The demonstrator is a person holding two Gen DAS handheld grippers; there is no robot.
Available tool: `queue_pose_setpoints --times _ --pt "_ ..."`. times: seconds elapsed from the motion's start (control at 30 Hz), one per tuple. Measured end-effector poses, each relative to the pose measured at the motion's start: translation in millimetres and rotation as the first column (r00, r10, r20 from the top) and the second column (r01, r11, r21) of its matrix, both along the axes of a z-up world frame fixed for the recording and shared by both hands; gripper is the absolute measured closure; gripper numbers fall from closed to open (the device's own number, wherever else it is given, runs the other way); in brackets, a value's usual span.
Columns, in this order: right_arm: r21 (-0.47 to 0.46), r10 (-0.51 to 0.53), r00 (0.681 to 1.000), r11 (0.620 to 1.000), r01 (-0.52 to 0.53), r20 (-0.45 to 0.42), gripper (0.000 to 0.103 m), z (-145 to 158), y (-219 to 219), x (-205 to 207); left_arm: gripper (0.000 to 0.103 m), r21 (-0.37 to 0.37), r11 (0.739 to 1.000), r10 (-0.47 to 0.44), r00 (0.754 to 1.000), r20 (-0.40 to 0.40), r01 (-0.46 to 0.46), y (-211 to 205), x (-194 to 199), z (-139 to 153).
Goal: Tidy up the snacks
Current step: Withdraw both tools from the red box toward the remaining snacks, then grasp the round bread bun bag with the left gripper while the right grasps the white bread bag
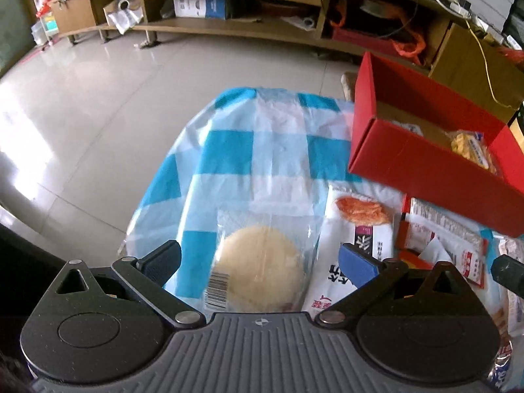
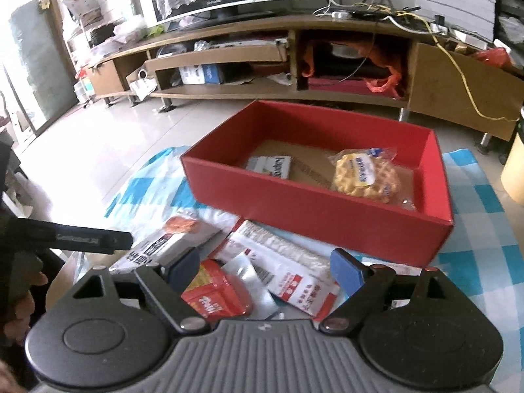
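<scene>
- Snacks in two places: a waffle packet (image 2: 366, 177) and a small white box (image 2: 270, 167) inside the red box (image 2: 314, 206); loose ones on the checked cloth (image 1: 229, 150) of the worktop, just in front of that box
- Round pale bun in clear wrap (image 1: 262, 268) lying flat between the fingers of the left gripper (image 1: 260, 262); fingers wide apart, pressing on nothing
- White packet with orange picture (image 1: 357, 229) just beside the bun, under the blue pad
- Right gripper (image 2: 265, 271) over a red packet (image 2: 216, 298) and a white-red packet (image 2: 288, 268); fingers well apart, gripping nothing; contact unclear
</scene>
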State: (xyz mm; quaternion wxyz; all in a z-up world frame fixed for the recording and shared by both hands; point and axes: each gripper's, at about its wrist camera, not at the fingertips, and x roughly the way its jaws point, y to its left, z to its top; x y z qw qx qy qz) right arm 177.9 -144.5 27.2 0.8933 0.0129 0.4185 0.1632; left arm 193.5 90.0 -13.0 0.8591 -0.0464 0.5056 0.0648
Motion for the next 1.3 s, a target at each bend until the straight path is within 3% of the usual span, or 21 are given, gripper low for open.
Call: queue_pose_setpoints --times 0.27,0.43,0.57,0.8,1.07,1.17,1.3 --pt "0.000 -0.001 1.000 1.000 0.001 -0.017 0.020 -2 -1 8 0.009 -0.071 0.997 0.027 0.999 -0.042 -0.030 1 4 -10" --pt "0.088 -0.049 0.995 0.995 0.056 -0.087 0.019 -4 -15 15 0.018 -0.047 0.999 0.025 0.999 -0.030 -0.026 -2 0 -8" --pt "0.084 -0.042 0.994 0.995 0.051 -0.104 0.020 -7 -8 18 0.029 -0.040 0.999 0.015 0.999 -0.030 -0.016 0 -3 -5" --pt "0.032 -0.112 0.991 0.993 0.115 -0.079 0.020 1 -40 12 0.024 0.011 1.000 -0.014 0.998 -0.059 0.015 -9 1 -17" --pt "-0.045 -0.309 0.941 0.951 0.306 -0.135 0.020 -4 -111 -29 0.028 0.016 1.000 -0.012 0.998 -0.063 0.013 -13 3 -20" --pt "-0.061 -0.324 0.929 0.946 0.318 -0.178 0.020 -16 -119 -40 0.035 0.008 1.000 0.001 0.998 -0.062 0.000 -10 1 -19" --pt "-0.044 -0.355 0.910 0.934 0.355 -0.212 0.019 -25 -128 -29 0.036 0.006 1.000 0.002 0.998 -0.058 -0.002 -11 -1 -18"
